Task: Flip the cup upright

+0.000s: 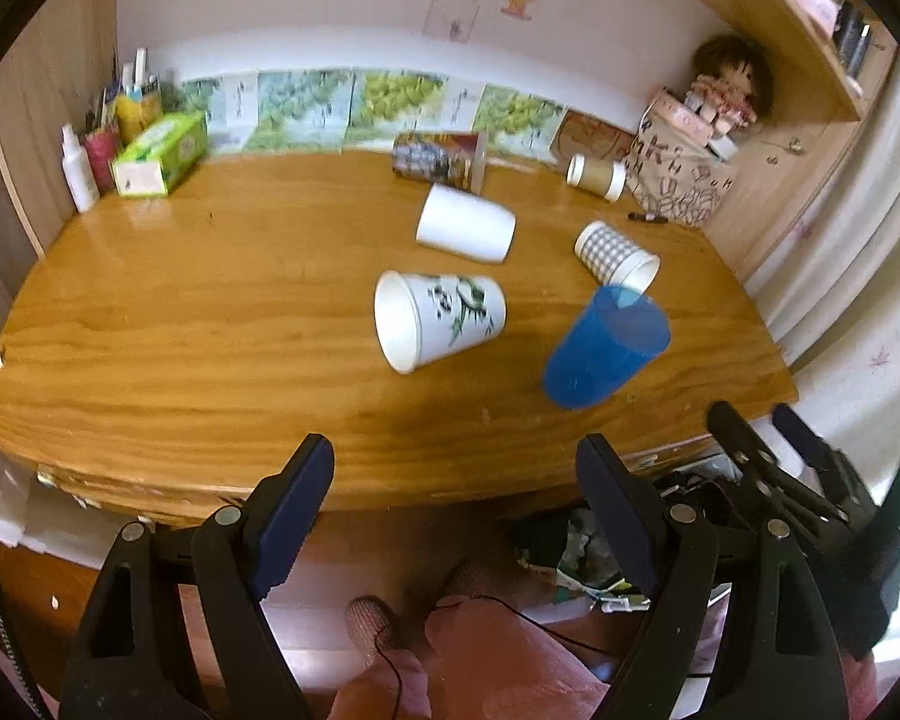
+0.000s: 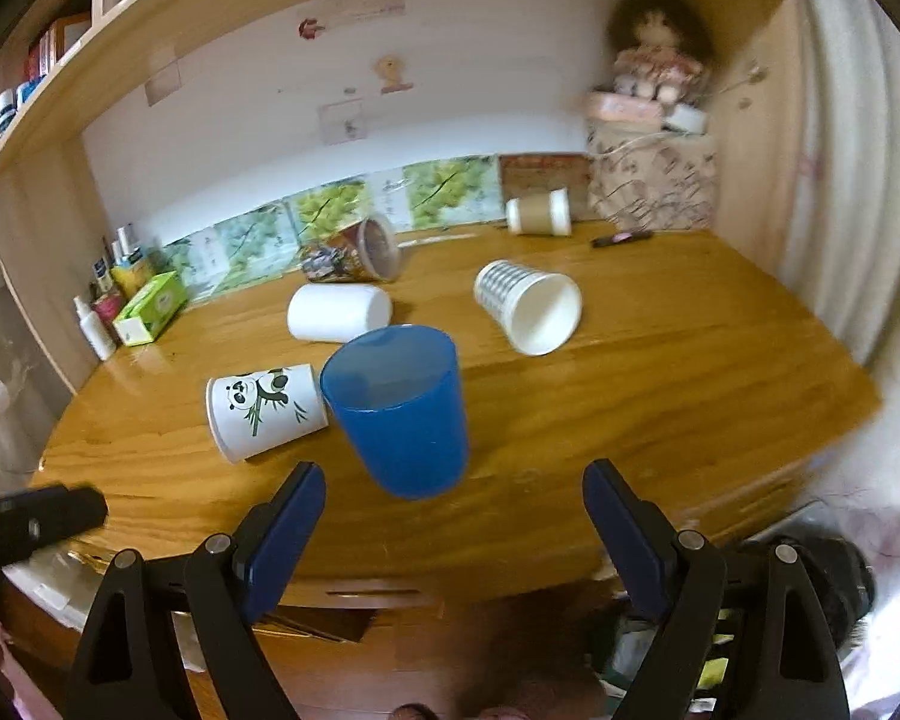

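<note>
A blue plastic cup (image 2: 399, 408) stands upright on the wooden table (image 2: 660, 396), just beyond my open, empty right gripper (image 2: 453, 504); it also shows in the left wrist view (image 1: 606, 345). On their sides lie a panda paper cup (image 2: 264, 411) (image 1: 438, 318), a plain white cup (image 2: 339, 312) (image 1: 465, 225), a checked paper cup (image 2: 528, 312) (image 1: 615, 255), a printed cup (image 2: 354, 255) (image 1: 438, 159) and a brown cup (image 2: 537, 213) (image 1: 597, 177). My left gripper (image 1: 456, 480) is open and empty at the table's front edge. The right gripper also shows in the left wrist view (image 1: 774, 426).
A green tissue box (image 1: 159, 156), bottles (image 1: 78, 168) and pens stand at the back left. A patterned bag (image 2: 654, 180) with a doll (image 2: 654, 60) on top stands at the back right, with a pen (image 2: 621, 238) beside it. Shelves hang above.
</note>
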A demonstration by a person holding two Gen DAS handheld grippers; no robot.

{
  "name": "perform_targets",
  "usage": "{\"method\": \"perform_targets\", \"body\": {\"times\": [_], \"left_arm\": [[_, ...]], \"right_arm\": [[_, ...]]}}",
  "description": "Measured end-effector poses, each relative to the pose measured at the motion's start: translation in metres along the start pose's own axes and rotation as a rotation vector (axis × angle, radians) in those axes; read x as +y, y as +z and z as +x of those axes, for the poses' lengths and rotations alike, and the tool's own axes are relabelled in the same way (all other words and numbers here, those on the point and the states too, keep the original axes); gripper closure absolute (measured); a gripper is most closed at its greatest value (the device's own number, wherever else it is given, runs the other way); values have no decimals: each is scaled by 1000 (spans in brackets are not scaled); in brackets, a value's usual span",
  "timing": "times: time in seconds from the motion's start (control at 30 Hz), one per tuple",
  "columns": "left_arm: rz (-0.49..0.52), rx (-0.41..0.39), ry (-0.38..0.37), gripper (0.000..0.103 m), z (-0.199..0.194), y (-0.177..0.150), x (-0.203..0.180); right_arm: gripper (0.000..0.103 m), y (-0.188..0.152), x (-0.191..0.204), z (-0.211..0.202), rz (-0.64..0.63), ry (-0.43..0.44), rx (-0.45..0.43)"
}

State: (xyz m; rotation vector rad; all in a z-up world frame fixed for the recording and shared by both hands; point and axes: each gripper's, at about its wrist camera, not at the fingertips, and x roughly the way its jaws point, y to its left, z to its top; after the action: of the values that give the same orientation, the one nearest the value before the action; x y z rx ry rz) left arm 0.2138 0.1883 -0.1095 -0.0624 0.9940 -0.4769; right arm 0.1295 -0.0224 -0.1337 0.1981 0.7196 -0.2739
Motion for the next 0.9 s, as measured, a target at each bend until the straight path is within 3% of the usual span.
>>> {"method": "perform_targets", "body": {"times": [0.17, 0.37, 0.57, 0.63, 0.77, 0.9], "left_arm": [[15, -86, 12, 17, -30, 12, 4], [44, -222, 21, 17, -75, 25, -4], [51, -304, 9, 17, -107, 39, -13], [44, -349, 35, 16, -122, 39, -16], [47, -454, 115, 4, -146, 29, -20], [44, -533, 146, 3, -160, 17, -23]], "right_arm": [[15, 16, 12, -43, -34, -45, -44], [15, 42, 30, -91, -15, 12, -92], [11, 55, 48, -126, -37, 81, -136], [2, 58, 52, -135, -43, 110, -141], [1, 62, 58, -155, -49, 118, -173], [1, 63, 60, -169, -47, 105, -204]]}}
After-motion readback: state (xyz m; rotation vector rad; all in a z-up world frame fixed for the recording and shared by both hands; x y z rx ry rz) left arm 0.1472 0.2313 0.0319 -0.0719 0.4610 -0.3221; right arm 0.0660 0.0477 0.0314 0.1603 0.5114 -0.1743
